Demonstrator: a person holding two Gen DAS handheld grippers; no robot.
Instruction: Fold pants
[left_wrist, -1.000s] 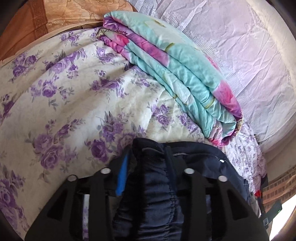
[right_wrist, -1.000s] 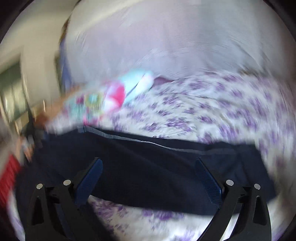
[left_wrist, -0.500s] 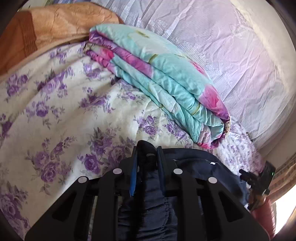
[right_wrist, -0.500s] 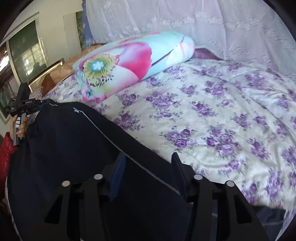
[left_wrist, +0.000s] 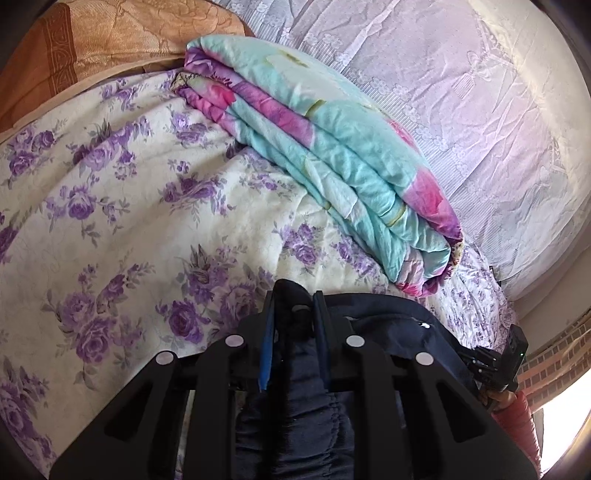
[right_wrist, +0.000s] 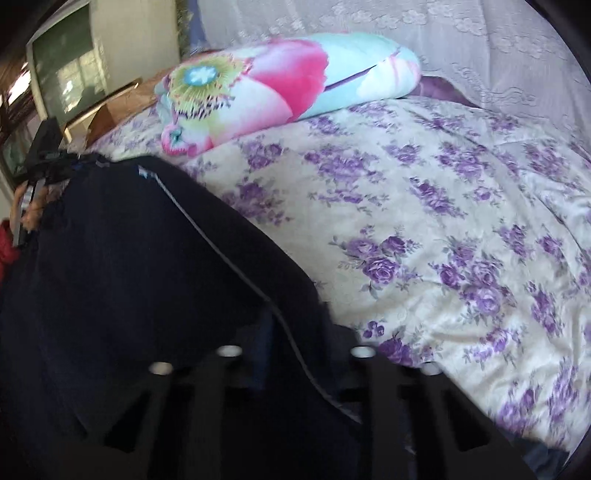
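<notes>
Dark navy pants (left_wrist: 384, 325) lie on a bed with a cream, purple-flowered cover (left_wrist: 122, 221). My left gripper (left_wrist: 294, 314) is shut on the gathered waistband of the pants, which bunches between the blue pads. In the right wrist view the pants (right_wrist: 122, 266) stretch from lower centre up to the far left, with a thin pale stripe along the side. My right gripper (right_wrist: 295, 328) is shut on the pants' edge; dark cloth hides most of its fingers. Each gripper also shows small in the other's view: the right (left_wrist: 506, 354) and the left (right_wrist: 48, 162).
A folded turquoise and pink quilt (left_wrist: 332, 147) lies along the back of the bed, also in the right wrist view (right_wrist: 280, 85). White lace curtain (left_wrist: 461, 92) hangs behind. An orange pillow (left_wrist: 92, 40) sits at far left. A red-sleeved hand (left_wrist: 517, 410) shows at the edge.
Both grippers closed on the pants: the left jaws narrowed onto the waistband, the right jaws shut on the edge. The right wrist view swung from blurred to looking along the bed.
</notes>
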